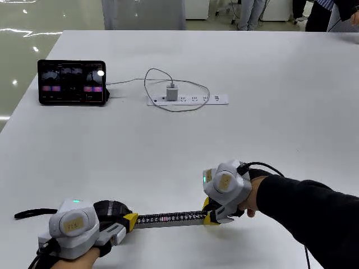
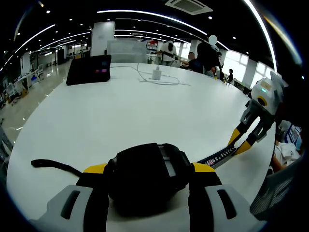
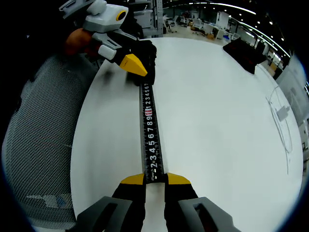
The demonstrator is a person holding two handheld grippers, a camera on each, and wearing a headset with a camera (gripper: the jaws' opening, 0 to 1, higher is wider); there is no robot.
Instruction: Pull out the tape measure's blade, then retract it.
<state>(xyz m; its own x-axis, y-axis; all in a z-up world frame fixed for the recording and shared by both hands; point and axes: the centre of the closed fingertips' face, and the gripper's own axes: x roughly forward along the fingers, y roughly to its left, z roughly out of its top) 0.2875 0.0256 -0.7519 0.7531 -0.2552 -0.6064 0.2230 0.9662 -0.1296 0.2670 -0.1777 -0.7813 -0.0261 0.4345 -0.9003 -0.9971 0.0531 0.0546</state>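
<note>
While outstretched, blade (image 3: 150,140) numerals 2–9.

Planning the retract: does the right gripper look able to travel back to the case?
Likely yes: the blade runs straight over the table from right gripper to case, nothing across it.

So the left gripper (image 1: 127,220) sits low, jaws clamped round the tape measure (image 2: 145,179). The right gripper (image 1: 211,218) (dark sleeve (image 1: 305,210) stretched out behind it) pinches the blade (image 3: 150,130) tip, well apart from the left.
</note>
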